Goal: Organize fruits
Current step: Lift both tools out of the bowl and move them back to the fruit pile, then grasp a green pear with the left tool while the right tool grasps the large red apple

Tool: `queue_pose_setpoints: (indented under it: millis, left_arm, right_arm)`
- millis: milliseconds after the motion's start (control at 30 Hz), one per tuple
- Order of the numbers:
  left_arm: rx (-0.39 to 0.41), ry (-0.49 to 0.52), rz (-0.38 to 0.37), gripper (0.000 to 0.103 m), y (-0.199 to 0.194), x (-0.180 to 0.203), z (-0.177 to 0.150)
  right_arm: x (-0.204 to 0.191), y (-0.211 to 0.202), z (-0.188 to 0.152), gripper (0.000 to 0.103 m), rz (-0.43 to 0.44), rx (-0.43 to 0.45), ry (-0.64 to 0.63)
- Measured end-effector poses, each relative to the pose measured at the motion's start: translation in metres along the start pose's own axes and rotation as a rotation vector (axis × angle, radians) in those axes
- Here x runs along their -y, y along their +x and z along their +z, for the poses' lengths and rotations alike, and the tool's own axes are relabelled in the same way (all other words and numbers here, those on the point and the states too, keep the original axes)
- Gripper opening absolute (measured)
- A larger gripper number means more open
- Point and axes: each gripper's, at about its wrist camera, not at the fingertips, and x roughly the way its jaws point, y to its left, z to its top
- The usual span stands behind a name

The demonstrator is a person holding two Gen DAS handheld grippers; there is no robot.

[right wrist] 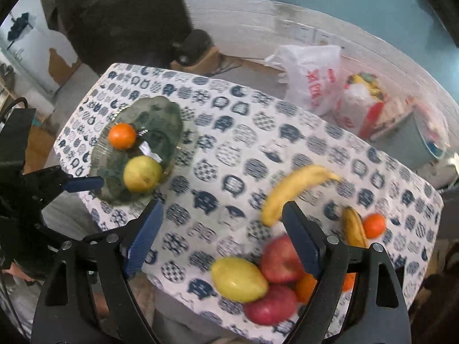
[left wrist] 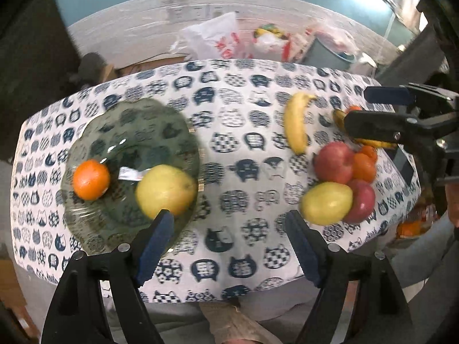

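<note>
Both grippers, left (left wrist: 229,240) and right (right wrist: 222,238), open, empty. Risk: pear (left wrist: 166,190) near plate (left wrist: 86,132) rim; a nudge could roll it off.

The table (left wrist: 235,172) was covered by a matt cloth printed with dark blue cat heads on white. The plate (left wrist: 94,223) appeared to be clear greenish glass, glossy, with a scalloped rim. The orange (left wrist: 91,179) was seen with a finely dimpled, slightly shiny peel; the pear (left wrist: 166,190) looked smooth and dull yellow. The 2 red apples (right wrist: 279,261) were smooth and faintly glossy. The left gripper (left wrist: 229,246) was built of matt black plastic with blue ribbed pads (left wrist: 153,246) and small bright metal pins. Thin, crinkled, glossy plastic bags (right wrist: 309,74) were seen behind.
</note>
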Motion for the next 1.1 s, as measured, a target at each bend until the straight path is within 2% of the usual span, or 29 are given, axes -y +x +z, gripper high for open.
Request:
queue_pose_setpoints:
  millis: [300,567,800,1100]
  left_arm:
    - [-0.029,0.109,-0.042,0.081,0.011,0.053,0.003]
    - [-0.065,0.191,-0.070,0.081,0.026,0.088,-0.002]
    - [-0.080,0.238,-0.064,0.081,0.042,0.097,-0.009]
    - [-0.123,0.256,-0.064,0.081,0.059,0.097,-0.013]
  right_arm:
    - [0.047,-0.013,-0.048,0.086,-0.033,-0.018,0.103]
    - [0.066,-0.010,-0.093,0.086,-0.029,-0.065,0.151]
    - [0.066,0.015,-0.123,0.086,-0.026,-0.149,0.130]
    - [0.061,0.045,-0.137,0.086,-0.028,-0.224,0.093]
